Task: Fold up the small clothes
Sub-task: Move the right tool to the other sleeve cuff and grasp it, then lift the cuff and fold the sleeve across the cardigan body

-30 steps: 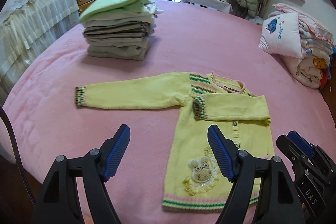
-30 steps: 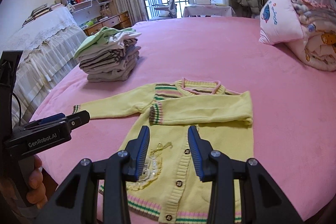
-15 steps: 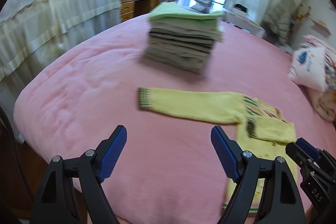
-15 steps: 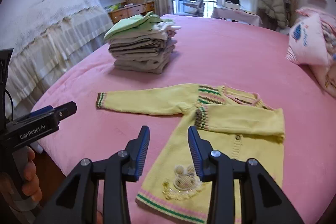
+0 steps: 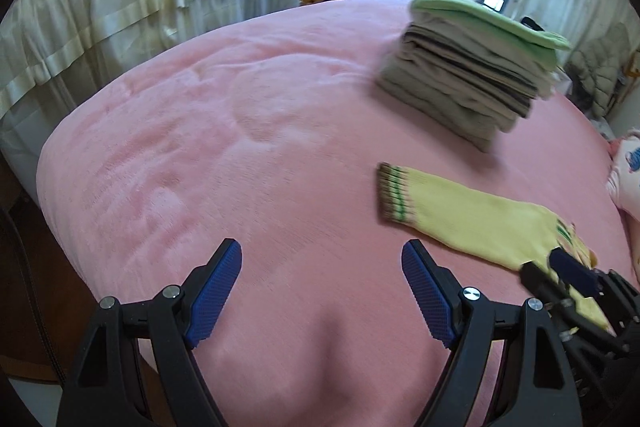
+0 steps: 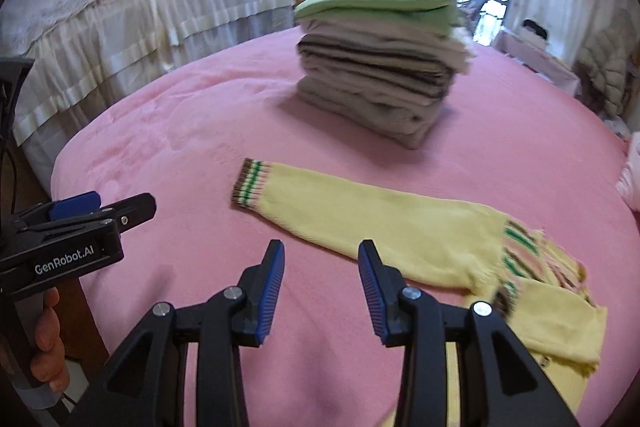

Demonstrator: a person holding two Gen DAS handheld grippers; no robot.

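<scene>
A yellow knit cardigan (image 6: 420, 227) lies flat on the pink bed cover (image 5: 240, 147). Its one sleeve stretches left and ends in a striped cuff (image 6: 250, 183); the other sleeve is folded across the chest. My left gripper (image 5: 322, 251) is open over bare cover, left of the cuff (image 5: 394, 193), with nothing between its fingers. My right gripper (image 6: 321, 249) hangs just in front of the stretched sleeve. Its jaws are opening and nothing is between them. Each gripper shows at the edge of the other's view, the left gripper (image 6: 120, 207) and the right gripper (image 5: 568, 275).
A tall stack of folded clothes (image 6: 380, 75) with a green piece on top stands behind the sleeve. A second bed with a cream lace cover (image 6: 140, 7) is at the left, past the pink bed's rounded edge. A hand (image 6: 44, 339) holds the left gripper's handle.
Both grippers have swung left and lower. The cardigan's body has slid out to the right of both views. The cuff and the stack now look closer.
</scene>
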